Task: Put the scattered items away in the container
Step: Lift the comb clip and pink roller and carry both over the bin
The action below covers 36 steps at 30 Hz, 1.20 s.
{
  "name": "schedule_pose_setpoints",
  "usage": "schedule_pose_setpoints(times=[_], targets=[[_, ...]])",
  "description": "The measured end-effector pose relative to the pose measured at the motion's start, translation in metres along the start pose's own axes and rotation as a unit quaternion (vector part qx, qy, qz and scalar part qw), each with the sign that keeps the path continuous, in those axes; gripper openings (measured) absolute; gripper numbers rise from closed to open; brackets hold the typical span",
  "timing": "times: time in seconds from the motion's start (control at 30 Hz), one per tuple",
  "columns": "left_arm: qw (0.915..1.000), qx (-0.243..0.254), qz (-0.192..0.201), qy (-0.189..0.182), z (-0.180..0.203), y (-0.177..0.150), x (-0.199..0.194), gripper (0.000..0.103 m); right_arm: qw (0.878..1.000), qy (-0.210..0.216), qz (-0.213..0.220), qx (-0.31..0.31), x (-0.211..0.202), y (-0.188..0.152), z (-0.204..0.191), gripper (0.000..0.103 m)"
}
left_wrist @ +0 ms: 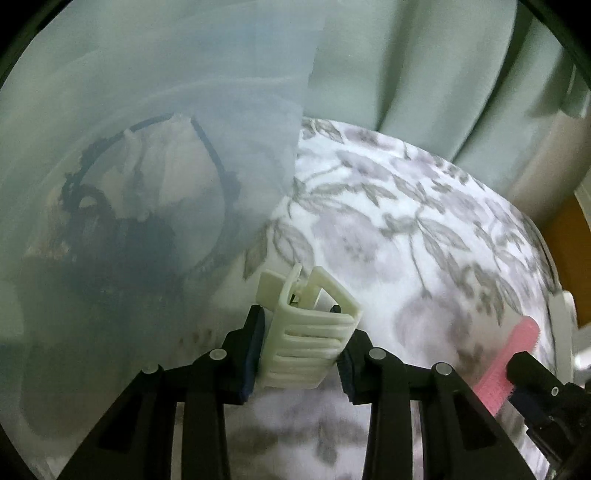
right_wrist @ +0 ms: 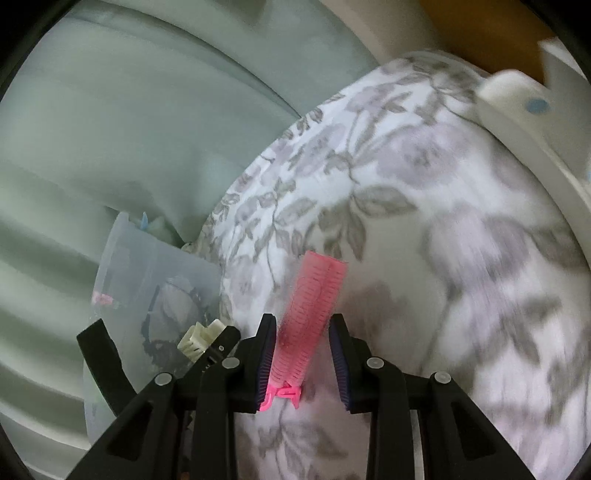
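Observation:
My left gripper [left_wrist: 300, 345] is shut on a cream claw hair clip [left_wrist: 308, 332], held above the floral cloth just right of the clear plastic container [left_wrist: 147, 166]. The container holds a black headband [left_wrist: 218, 162] and other hair items seen dimly through its wall. My right gripper [right_wrist: 303, 354] is shut on a pink hair-roller clip [right_wrist: 310, 317], which stands up between the pads. In the right wrist view the container [right_wrist: 155, 273] is at lower left, with the left gripper's finger [right_wrist: 218, 343] and the cream clip [right_wrist: 201, 338] in front of it. The pink clip also shows in the left wrist view [left_wrist: 506, 362].
A white cloth with a grey floral print [left_wrist: 424, 240] covers the rounded surface. Pale green curtains [left_wrist: 424, 74] hang behind. A white plastic edge [right_wrist: 517, 110] runs along the right, with an orange-brown surface [right_wrist: 487, 33] beyond it.

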<state>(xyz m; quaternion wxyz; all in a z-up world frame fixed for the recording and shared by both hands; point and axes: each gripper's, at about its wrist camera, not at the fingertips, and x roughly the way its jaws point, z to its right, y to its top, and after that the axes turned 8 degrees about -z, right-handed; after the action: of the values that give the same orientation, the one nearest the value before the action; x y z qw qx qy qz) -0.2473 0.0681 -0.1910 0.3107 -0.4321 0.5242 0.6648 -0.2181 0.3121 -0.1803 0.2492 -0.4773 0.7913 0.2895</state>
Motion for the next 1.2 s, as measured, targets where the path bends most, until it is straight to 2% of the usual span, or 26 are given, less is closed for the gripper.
schedule_pose_setpoints(times=[0.2,0.43,0.5,0.7,0.9,1.2], targets=[[0.9993,0.018,-0.028,-0.016,-0.006,-0.027,-0.017,0.037,1.0,-0.01,0.004,0.014,-0.019,-0.031,-0.001,0.032],[0.9982,0.031,-0.015,-0.049,-0.016,-0.031,-0.061,0.037,0.999,0.003,0.032,0.024,-0.055,-0.058,-0.011,0.032],[0.9976,0.034,-0.004,-0.06,-0.023,-0.04,-0.088,0.037,0.999,0.011,0.045,0.022,-0.067,-0.063,-0.018,0.032],[0.9946,0.048,0.018,-0.09,-0.023,-0.039,-0.127,0.037,0.997,0.021,0.077,0.006,-0.1,-0.075,-0.046,0.032],[0.9885,0.046,0.073,-0.124,-0.033,-0.032,-0.172,0.037,0.993,0.034,0.114,-0.01,-0.13,-0.085,-0.077,0.032],[0.9822,0.024,0.131,-0.132,-0.071,-0.019,-0.215,0.037,0.985,0.048,0.158,-0.054,-0.158,-0.098,-0.144,0.032]])
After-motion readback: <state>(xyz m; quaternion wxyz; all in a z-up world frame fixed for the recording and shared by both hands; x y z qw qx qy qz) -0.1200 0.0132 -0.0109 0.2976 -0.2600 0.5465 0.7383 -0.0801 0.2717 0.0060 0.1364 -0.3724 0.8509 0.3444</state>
